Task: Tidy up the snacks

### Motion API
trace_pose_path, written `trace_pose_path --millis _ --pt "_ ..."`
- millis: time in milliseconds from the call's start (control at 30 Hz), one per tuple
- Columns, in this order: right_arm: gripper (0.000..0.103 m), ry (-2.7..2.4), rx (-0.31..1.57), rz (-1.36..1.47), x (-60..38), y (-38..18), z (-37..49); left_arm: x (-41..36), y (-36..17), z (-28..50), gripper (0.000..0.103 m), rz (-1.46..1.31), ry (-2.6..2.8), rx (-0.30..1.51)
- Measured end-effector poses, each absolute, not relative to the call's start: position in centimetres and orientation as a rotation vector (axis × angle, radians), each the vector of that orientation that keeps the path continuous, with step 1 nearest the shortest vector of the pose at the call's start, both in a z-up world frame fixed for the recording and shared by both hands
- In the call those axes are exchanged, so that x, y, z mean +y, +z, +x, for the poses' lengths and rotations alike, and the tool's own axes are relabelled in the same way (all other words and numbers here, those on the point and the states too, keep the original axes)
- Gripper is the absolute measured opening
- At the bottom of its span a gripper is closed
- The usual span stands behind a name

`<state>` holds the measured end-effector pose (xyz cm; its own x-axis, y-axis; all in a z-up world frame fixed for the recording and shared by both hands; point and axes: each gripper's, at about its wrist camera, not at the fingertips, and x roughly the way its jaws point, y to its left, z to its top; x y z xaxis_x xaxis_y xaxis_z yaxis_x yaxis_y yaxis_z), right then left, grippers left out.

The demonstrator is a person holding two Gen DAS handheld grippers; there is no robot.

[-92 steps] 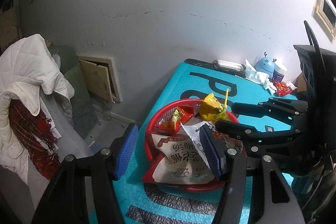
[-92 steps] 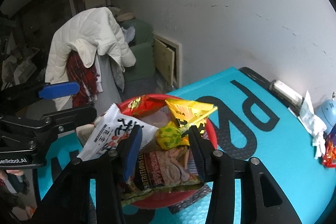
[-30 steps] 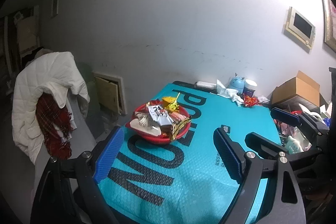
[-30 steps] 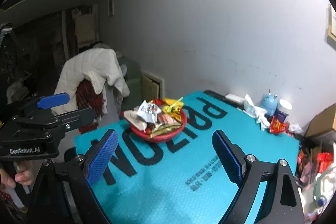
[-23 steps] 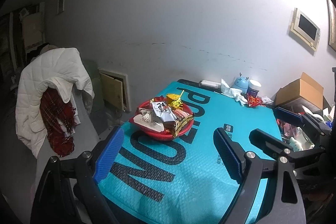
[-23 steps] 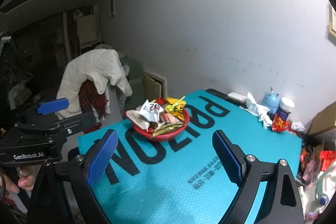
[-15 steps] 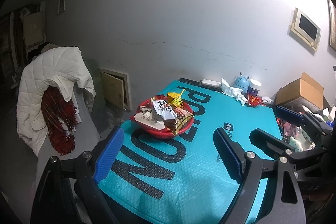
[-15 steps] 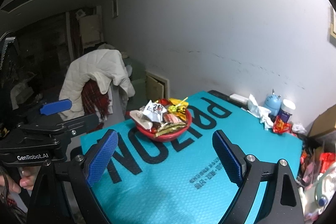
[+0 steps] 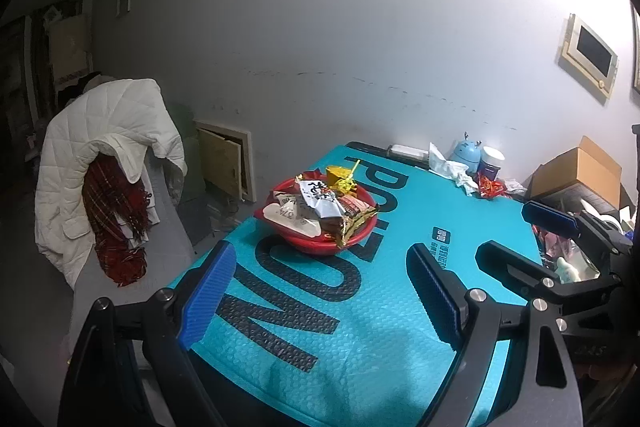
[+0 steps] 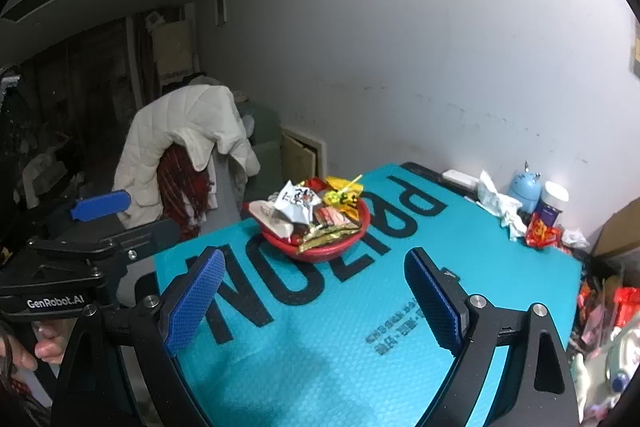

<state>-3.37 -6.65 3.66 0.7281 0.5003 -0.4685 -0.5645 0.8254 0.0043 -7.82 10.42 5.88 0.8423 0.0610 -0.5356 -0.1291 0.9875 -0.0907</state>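
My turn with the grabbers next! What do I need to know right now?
Left gripper: open, holding nothing, hanging over the near part of the teal mat.
Right gripper: open, holding nothing, over the same mat.
Snacks: piled in the red basket at the mat's far left end.
A few red wrappers lie by the blue jar near the wall.
Done: the snack packets look gathered in the basket.
Left: maybe those loose wrappers; otherwise it looks finished.

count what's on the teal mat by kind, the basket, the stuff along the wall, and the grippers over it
Red basket of snacks: 1
Blue figurine: 1
Jar: 1
Crumpled tissue: 1
Red wrapper pile: 1
Open grippers, left and right: 2
Total: 7
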Motion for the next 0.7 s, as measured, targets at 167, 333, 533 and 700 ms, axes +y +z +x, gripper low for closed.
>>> trace_pose_path --millis 167,333,533,700 --pt "0.092 0.594 0.492 -0.146 -6.36 3.29 -3.04 10.73 5.77 -7.63 0.087 -0.136 0.099 0.562" --pt "0.092 0.588 0.497 -0.143 -6.52 3.19 -2.87 10.77 5.68 -7.59 0.087 -0.134 0.098 0.563" --pt "0.092 0.588 0.499 -0.145 -6.61 3.16 -2.72 10.68 5.48 -7.35 0.087 -0.141 0.076 0.573" --pt "0.092 0.580 0.504 -0.137 -6.82 3.30 -2.76 10.24 5.44 -7.15 0.087 -0.128 0.084 0.575"
